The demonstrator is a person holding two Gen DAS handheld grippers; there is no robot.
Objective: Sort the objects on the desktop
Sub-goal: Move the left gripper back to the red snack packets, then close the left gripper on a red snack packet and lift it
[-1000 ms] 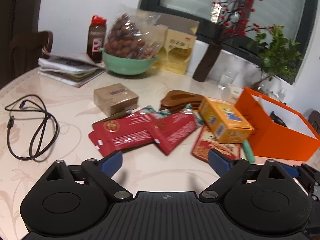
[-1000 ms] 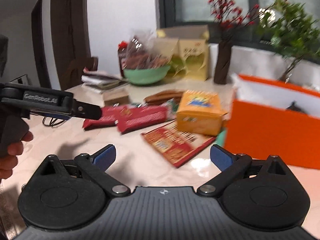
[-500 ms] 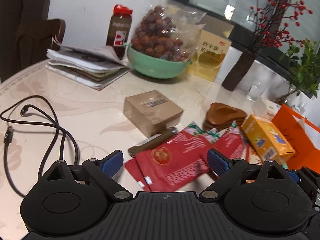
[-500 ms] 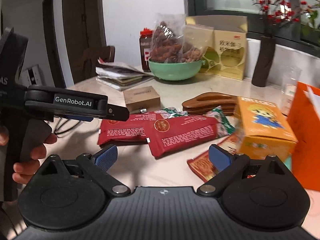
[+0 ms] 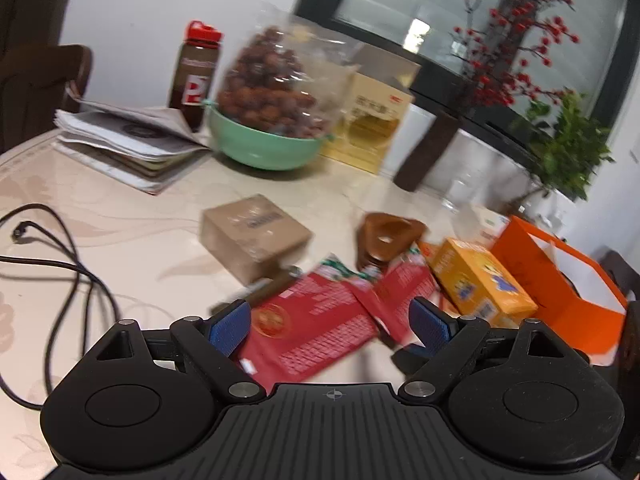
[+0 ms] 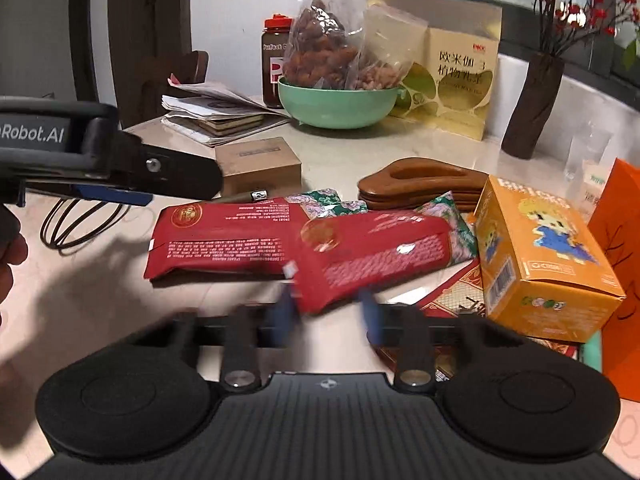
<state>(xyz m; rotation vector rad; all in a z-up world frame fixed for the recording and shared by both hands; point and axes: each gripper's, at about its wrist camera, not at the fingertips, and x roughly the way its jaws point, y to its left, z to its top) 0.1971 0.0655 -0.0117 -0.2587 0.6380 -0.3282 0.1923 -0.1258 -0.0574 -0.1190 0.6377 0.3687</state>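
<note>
A home dining room. A marble-patterned desk [image 6: 344, 148] carries a green bowl [image 6: 338, 106] of bagged snacks. A wooden chair [image 5: 40, 84] stands at left, and a berry-branch vase [image 6: 532, 104] stands by the window, upper right.

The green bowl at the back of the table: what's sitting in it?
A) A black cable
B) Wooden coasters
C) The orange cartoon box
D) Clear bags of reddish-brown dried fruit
D: the green bowl holds clear bags of reddish-brown dried fruit that rise above its rim; the black cable, the orange cartoon box and the wooden pieces all lie on the table.
</note>
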